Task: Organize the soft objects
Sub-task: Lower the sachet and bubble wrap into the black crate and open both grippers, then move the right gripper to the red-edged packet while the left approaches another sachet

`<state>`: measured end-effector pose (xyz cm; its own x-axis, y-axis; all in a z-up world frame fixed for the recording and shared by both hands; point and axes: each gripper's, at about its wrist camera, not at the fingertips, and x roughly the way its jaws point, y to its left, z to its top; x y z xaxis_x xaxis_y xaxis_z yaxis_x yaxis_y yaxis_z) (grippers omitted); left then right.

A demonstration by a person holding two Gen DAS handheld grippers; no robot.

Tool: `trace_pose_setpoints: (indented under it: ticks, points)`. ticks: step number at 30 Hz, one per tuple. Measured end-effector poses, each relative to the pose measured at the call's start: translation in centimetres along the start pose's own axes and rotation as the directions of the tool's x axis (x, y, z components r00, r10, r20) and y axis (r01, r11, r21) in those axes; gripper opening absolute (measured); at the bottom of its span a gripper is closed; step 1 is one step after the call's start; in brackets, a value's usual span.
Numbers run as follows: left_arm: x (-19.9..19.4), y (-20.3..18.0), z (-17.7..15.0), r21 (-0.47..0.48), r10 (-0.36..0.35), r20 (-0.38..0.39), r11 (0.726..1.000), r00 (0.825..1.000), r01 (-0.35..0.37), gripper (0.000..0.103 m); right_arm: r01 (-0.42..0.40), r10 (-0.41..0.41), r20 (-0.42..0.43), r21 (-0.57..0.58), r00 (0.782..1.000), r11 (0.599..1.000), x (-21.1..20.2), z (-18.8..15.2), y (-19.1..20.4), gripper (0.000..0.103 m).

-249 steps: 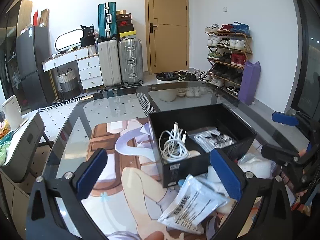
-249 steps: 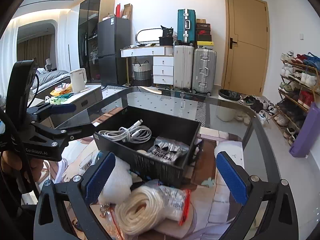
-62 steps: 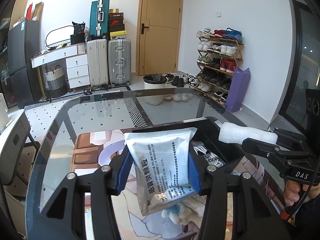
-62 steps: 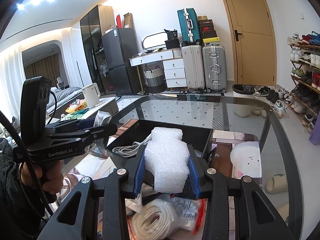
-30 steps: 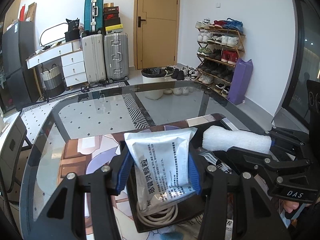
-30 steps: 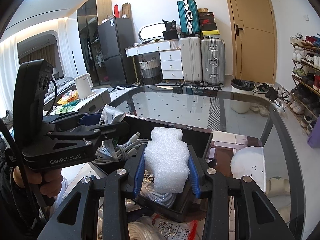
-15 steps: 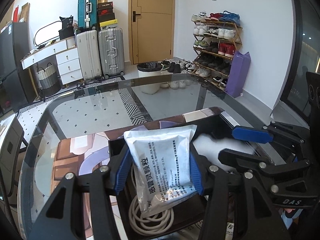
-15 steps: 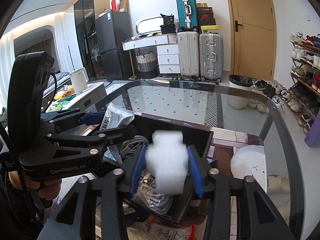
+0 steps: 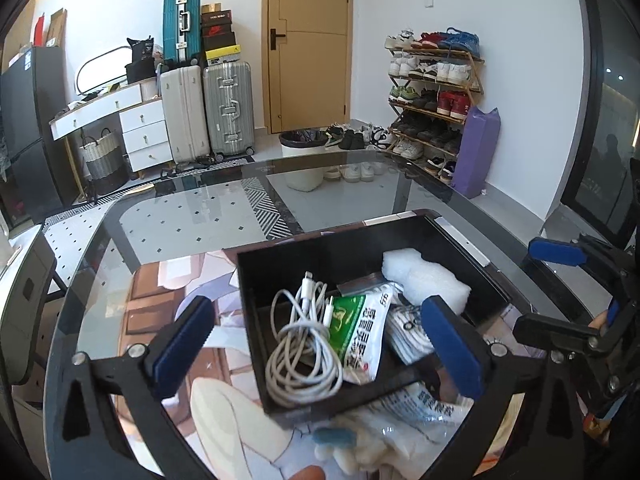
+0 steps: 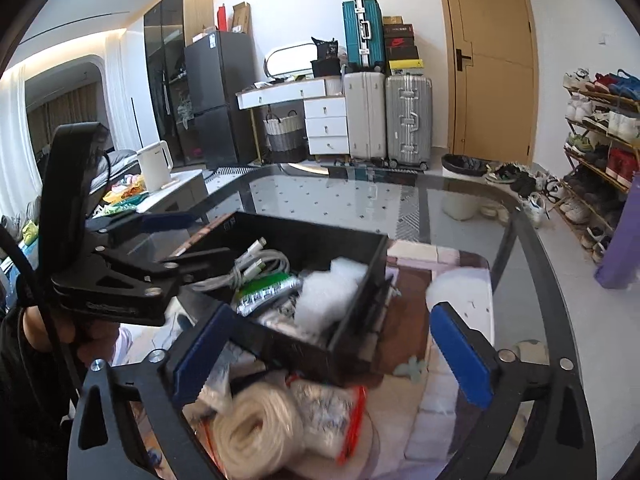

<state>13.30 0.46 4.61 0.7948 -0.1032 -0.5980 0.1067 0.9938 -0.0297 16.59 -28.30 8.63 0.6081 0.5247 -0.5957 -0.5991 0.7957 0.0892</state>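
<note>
Both grippers' fingers opening, nothing between them, left gripper, right gripper, medicine packet and foam lying in black box

Black box ahead of the opening left gripper holds a white cable coil, green-white sachet and white foam piece, all lying loose.

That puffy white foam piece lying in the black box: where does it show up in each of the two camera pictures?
Left wrist view: the white foam piece lies right of centre, in the far right corner of the black box, beside the green-and-white packet.
Right wrist view: the foam is just left of centre, against the box's right wall.
Shared landmark: the coiled white cable in the same box.
</note>
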Motion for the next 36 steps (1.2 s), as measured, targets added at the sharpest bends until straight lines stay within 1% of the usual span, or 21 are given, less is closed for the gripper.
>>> trace_pose_setpoints:
  ticks: [4,6,12,18,22,27,30,36]
  points:
    - [-0.8,0.3,-1.1,-0.029,0.005,-0.011,1.0,1.0,-0.005,0.103,0.002,-0.002,-0.008,0.012,1.0,1.0,-0.6,-0.9,-0.2,0.102]
    - [-1.3,0.3,-1.6,-0.028,0.002,-0.009,1.0,1.0,-0.002,0.103,-0.003,0.004,-0.02,0.009,1.0,1.0,-0.8,-1.2,0.0,0.102]
    - [-3.1,0.5,-3.4,-0.031,0.017,0.002,0.999,1.0,-0.017,0.103,-0.003,0.001,-0.049,-0.042,0.999,0.999,-1.1,-2.1,1.3,0.102]
    - [-3.9,0.8,-4.7,-0.038,0.027,-0.007,0.999,1.0,-0.028,0.103,0.005,-0.009,-0.072,-0.057,0.997,0.998,-1.3,-2.7,1.9,0.102]
    - [-4.2,1.0,-5.0,-0.05,0.024,-0.013,0.998,1.0,-0.025,0.103,0.005,-0.014,-0.102,-0.084,0.995,0.996,-1.0,-3.2,2.4,0.102]
    - [-4.2,0.7,-5.1,-0.034,0.028,-0.018,0.999,0.999,-0.028,0.103,-0.001,-0.014,-0.127,-0.118,0.992,0.993,-0.9,-3.7,2.6,0.102]
    - [-3.9,0.7,-5.3,-0.029,0.02,-0.029,0.999,0.999,-0.021,0.103,0.014,-0.03,-0.135,-0.12,0.99,0.993,-1.0,-3.8,1.8,0.102]
    - [-3.8,0.0,-5.4,0.01,0.011,-0.04,1.0,0.999,-0.011,0.103,0.044,-0.058,-0.142,-0.105,0.988,0.994,-1.4,-3.8,0.4,0.102]
